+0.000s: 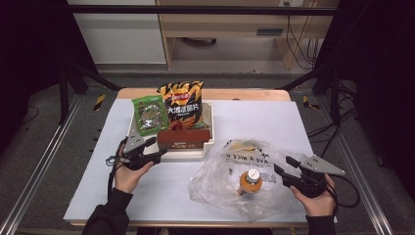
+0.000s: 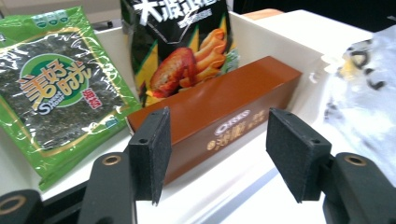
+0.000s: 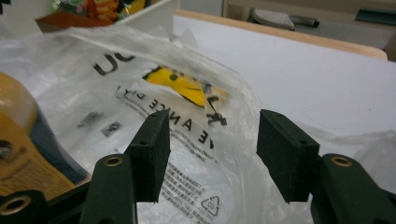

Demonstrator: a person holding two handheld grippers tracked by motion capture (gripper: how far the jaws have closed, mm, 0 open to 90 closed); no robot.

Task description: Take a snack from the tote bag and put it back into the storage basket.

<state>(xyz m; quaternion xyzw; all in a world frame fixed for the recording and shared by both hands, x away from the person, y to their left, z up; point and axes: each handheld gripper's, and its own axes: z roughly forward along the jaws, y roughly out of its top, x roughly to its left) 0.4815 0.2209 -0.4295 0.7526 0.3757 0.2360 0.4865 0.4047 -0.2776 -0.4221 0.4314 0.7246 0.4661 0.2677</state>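
Nearest you, toward the tabletop's front right corner, your right gripper [image 1: 286,172] sits released, its jaws spread with nothing between them. In the right gripper view the pads [image 3: 150,154] hover just over the crumpled clear plastic bag [image 1: 235,178], close to its film, though you cannot tell whether they touch it. The bag spreads across the front right part of the tabletop, and an orange bottle [image 1: 250,182] with a pale cap lies inside it, just left of your jaws.

Your left gripper [image 1: 155,155] is farther in, at the front edge of the white tray [image 1: 208,142], also released and holding nothing. The brown Oreo box [image 2: 219,116] lies along the tray's front wall, directly ahead of the open jaws and slightly beyond their tips, not yet between them.

Behind the box, the green seaweed packet [image 1: 149,114] leans in the tray's left half and the black-and-orange chip bag [image 1: 182,104] stands against its far side.
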